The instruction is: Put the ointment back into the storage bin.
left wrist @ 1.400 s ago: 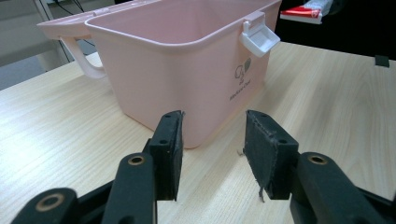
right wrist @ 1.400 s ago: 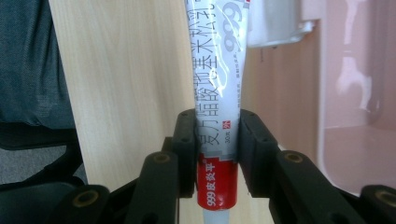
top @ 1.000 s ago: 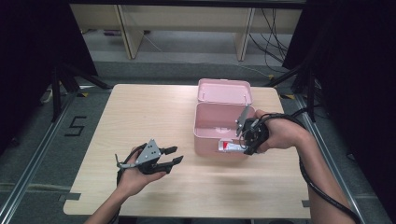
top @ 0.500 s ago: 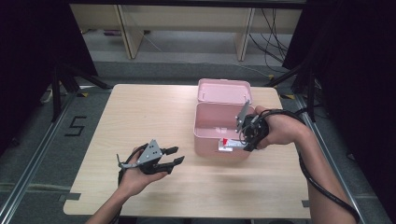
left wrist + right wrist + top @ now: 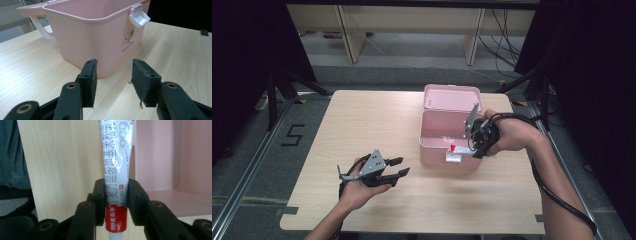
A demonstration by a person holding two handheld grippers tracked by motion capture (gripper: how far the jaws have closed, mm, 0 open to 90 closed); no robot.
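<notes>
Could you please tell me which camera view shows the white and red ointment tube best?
The right gripper view: the white and red ointment tube stands large between the right gripper's pads, its print legible. In the high view the tube is a small patch at the pink plastic box's front rim. The left gripper view gives the box from outside.

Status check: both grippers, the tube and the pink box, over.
Right gripper shut on tube at pink box rim. Left gripper open, empty. Nothing blocking.

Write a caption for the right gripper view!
Right tool clamps a red-and-white ointment tube beside the open pink box.
</notes>
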